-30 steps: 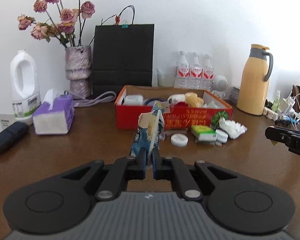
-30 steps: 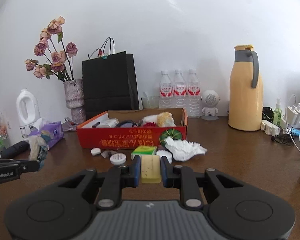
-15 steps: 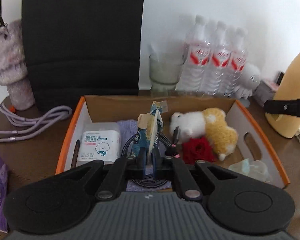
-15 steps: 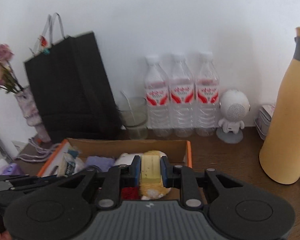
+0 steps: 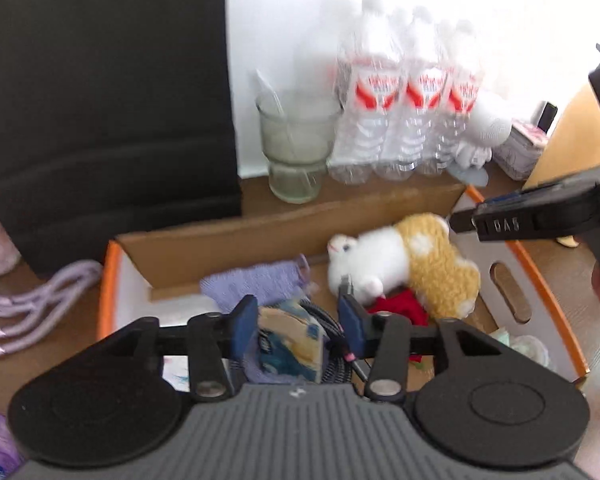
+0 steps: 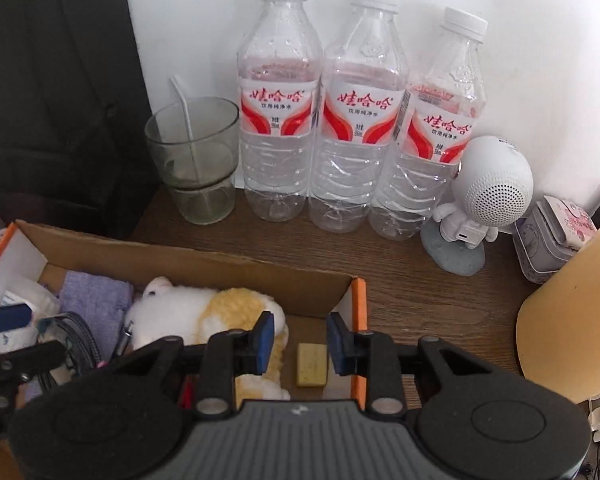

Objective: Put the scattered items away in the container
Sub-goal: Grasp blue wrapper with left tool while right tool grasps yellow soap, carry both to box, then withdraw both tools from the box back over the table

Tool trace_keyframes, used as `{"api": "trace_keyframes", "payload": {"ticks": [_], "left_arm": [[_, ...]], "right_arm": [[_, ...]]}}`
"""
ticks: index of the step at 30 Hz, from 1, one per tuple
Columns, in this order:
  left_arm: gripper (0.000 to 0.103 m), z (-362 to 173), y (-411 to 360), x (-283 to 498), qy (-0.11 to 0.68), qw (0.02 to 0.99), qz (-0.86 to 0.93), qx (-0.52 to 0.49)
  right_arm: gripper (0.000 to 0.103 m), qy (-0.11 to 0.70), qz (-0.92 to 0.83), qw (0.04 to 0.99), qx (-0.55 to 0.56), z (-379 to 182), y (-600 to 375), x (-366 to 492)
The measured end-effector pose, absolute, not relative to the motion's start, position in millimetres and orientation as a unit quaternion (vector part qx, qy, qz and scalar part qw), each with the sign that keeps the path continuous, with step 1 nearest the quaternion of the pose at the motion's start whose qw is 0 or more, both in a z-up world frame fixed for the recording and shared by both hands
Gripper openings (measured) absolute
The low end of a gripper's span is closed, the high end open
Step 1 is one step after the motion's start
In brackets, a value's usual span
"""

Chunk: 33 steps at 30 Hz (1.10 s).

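Hovering over the box [image 6: 358, 304], the right gripper [image 6: 300, 340] is opening; the yellow bar [image 6: 311, 365] lies free below between its pads, long axis pointing away. The left gripper [image 5: 298, 322] is opening too, with the crumpled packet [image 5: 290, 346] loose between its pads.

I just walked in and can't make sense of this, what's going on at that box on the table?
A person is tidying small items into the cardboard box with a claw in each hand. The left claw is opening over a crumpled blue and yellow packet, which sits loose between its pads among the things already in the box. The right claw is opening too; its yellow block lies on the box floor beside the plush toy.
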State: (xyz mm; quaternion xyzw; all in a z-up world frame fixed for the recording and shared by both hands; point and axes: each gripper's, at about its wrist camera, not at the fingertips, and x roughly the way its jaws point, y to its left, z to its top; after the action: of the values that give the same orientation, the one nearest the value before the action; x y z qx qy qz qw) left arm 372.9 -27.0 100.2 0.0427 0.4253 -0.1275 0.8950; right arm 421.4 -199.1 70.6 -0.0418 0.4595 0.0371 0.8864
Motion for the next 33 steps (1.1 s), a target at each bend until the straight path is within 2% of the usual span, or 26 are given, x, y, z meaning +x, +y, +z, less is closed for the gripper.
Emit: {"api": "trace_keyframes", "payload": {"ticks": [1, 2, 3, 4, 5, 9, 16, 18, 20, 23, 25, 27, 33], "left_arm": [[0.059, 107, -24, 373, 0.429, 0.894, -0.125, 0.039], [0.069, 114, -19, 374, 0.433, 0.893, -0.119, 0.034], [0.081, 119, -16, 374, 0.441, 0.89, -0.109, 0.03], [0.085, 122, -13, 373, 0.451, 0.887, -0.099, 0.027], [0.088, 124, -10, 372, 0.459, 0.883, -0.091, 0.024], [0.094, 121, -6, 363, 0.497, 0.865, -0.055, 0.03], [0.098, 130, 1, 327, 0.512, 0.859, -0.008, 0.013], [0.1, 138, 2, 311, 0.482, 0.876, 0.004, 0.008], [0.102, 144, -2, 281, 0.407, 0.913, 0.032, 0.008], [0.103, 142, -9, 222, 0.253, 0.967, 0.04, 0.016], [0.103, 135, -14, 194, 0.197, 0.98, 0.034, 0.018], [0.103, 129, -16, 179, 0.183, 0.983, 0.03, 0.01], [0.103, 122, -22, 156, 0.174, 0.984, -0.007, 0.023]], "right_arm": [[0.029, 0.459, 0.04, 0.887, -0.039, 75, -199, 419], [0.034, 0.461, 0.046, 0.885, -0.036, 80, -199, 415], [0.044, 0.468, 0.054, 0.882, -0.03, 84, -198, 412], [0.051, 0.482, 0.067, 0.874, -0.022, 88, -197, 409], [0.063, 0.499, 0.082, 0.863, -0.015, 90, -195, 406], [0.064, 0.553, 0.12, 0.825, 0.0, 92, -187, 387], [0.069, 0.544, 0.116, 0.831, -0.004, 113, -187, 341], [0.07, 0.526, 0.111, 0.843, -0.004, 117, -187, 326], [0.072, 0.478, 0.102, 0.873, -0.002, 121, -185, 306], [0.08, 0.353, 0.104, 0.93, 0.001, 122, -183, 262], [0.081, 0.253, 0.114, 0.961, 0.001, 114, -182, 228], [0.089, 0.203, 0.122, 0.971, -0.003, 102, -180, 207], [0.089, 0.205, 0.112, 0.972, 0.016, 84, -177, 185]]}}
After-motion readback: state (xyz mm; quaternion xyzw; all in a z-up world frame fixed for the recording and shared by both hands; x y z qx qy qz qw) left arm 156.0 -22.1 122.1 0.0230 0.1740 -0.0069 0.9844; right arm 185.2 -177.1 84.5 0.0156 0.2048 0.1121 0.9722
